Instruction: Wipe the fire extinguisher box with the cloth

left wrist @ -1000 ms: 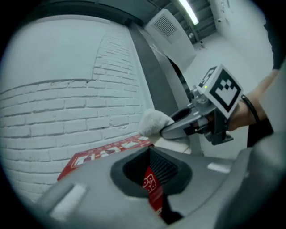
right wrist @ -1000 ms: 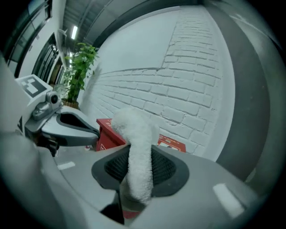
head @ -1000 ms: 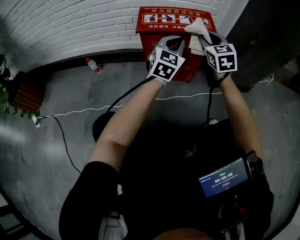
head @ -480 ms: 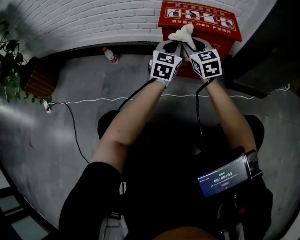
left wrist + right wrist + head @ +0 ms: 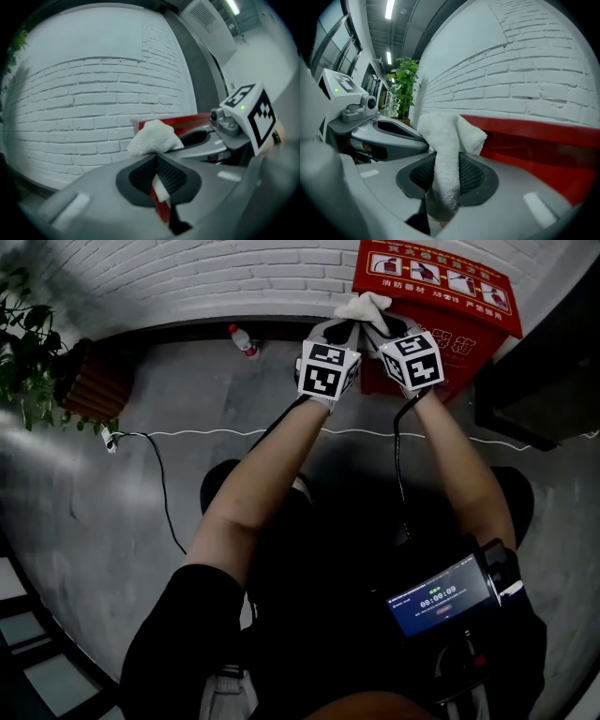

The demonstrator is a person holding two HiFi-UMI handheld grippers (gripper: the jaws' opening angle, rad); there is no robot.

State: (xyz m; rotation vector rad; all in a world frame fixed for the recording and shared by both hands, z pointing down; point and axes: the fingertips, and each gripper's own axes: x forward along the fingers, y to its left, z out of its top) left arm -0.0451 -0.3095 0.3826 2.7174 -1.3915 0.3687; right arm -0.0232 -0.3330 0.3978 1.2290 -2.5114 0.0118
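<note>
The red fire extinguisher box (image 5: 441, 282) stands on the floor against the white brick wall, at the top right of the head view. A white cloth (image 5: 364, 307) bunches up at the box's near left corner. My two grippers meet tip to tip under it. The left gripper (image 5: 339, 332) is shut with a white strip of cloth (image 5: 161, 187) between its pads. My right gripper (image 5: 384, 330) is shut on the cloth (image 5: 446, 154), which drapes over its black pads. In the right gripper view the box (image 5: 543, 140) lies just behind the cloth.
A plastic bottle (image 5: 243, 337) lies by the wall left of the box. A potted plant (image 5: 42, 352) stands at the far left. A white cable (image 5: 216, 434) runs across the grey floor. A dark cabinet (image 5: 553, 395) stands right of the box.
The two grippers have come together, and the cloth, held up at the right a second ago, now sits between both tips. The box has slid to the right in the head view.
</note>
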